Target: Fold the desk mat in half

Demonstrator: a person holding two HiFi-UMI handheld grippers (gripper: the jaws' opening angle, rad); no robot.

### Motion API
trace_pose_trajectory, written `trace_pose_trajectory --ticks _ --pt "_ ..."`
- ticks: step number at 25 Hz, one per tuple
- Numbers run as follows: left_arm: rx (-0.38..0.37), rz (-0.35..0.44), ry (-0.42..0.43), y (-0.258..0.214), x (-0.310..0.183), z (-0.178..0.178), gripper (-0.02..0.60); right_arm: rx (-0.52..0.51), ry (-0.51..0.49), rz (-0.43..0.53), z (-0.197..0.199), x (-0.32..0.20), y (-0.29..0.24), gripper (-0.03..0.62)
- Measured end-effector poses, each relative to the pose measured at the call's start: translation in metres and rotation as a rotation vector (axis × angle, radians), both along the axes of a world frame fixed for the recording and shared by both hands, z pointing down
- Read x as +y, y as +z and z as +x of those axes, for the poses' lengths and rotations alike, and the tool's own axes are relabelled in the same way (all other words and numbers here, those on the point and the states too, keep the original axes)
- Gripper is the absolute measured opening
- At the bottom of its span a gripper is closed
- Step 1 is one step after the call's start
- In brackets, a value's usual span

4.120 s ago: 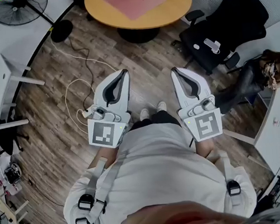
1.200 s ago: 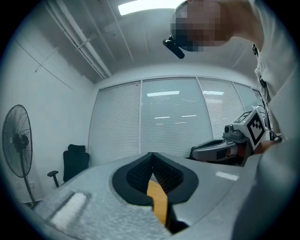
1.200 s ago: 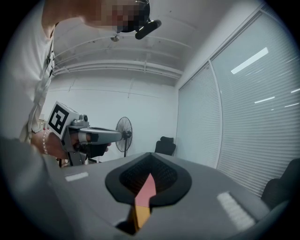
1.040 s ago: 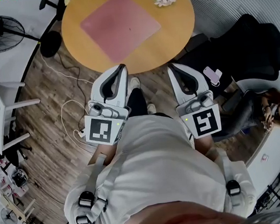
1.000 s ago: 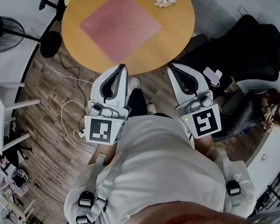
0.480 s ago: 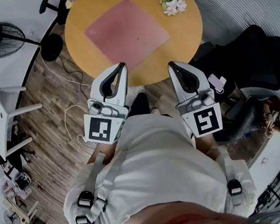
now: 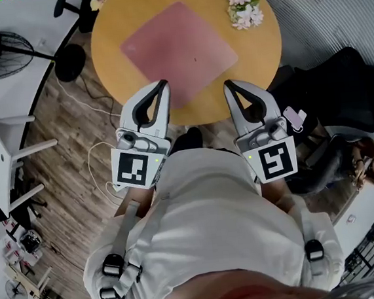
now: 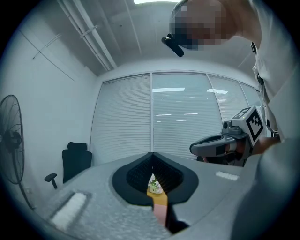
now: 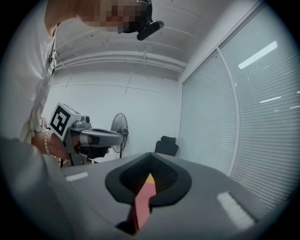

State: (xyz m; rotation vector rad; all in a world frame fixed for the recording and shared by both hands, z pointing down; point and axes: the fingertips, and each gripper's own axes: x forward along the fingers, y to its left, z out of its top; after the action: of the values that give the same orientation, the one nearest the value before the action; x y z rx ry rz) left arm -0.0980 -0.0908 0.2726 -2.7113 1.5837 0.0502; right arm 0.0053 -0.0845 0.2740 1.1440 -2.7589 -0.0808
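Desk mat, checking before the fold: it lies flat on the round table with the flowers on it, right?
No. The desk mat lies flat on the round table, but the flowers stand beside it on bare wood, per the head view.

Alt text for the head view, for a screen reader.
From above, a person in a white shirt points the left gripper and right gripper, both shut and empty, at a round wooden table where a pink desk mat lies flat, unfolded. Flowers sit near the table's far right edge.
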Motion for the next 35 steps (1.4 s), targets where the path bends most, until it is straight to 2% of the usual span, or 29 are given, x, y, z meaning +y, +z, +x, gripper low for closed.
trace_pose_trajectory --ticks 6,12,19,28,35 --pt "-0.017 -0.036 -0.011 0.016 -0.025 -0.021 0.005 0.002 -0.003 -0.006 -0.019 -0.024 0.007 0.005" --pt "-0.012 -0.035 0.013 0.028 -0.047 -0.036 0.005 0.008 -0.004 -0.010 -0.037 -0.046 0.014 0.005" --pt "-0.039 -0.082 -0.014 0.051 -0.073 -0.061 0.006 0.022 0.000 -0.022 -0.051 -0.064 0.017 0.005" --pt "-0.075 -0.146 -0.070 0.122 -0.114 -0.104 0.020 0.032 0.006 -0.026 -0.054 -0.077 0.024 0.005" --pt "-0.130 -0.247 -0.103 0.194 -0.142 -0.134 0.048 0.039 0.005 -0.032 -0.055 -0.079 0.027 0.005"
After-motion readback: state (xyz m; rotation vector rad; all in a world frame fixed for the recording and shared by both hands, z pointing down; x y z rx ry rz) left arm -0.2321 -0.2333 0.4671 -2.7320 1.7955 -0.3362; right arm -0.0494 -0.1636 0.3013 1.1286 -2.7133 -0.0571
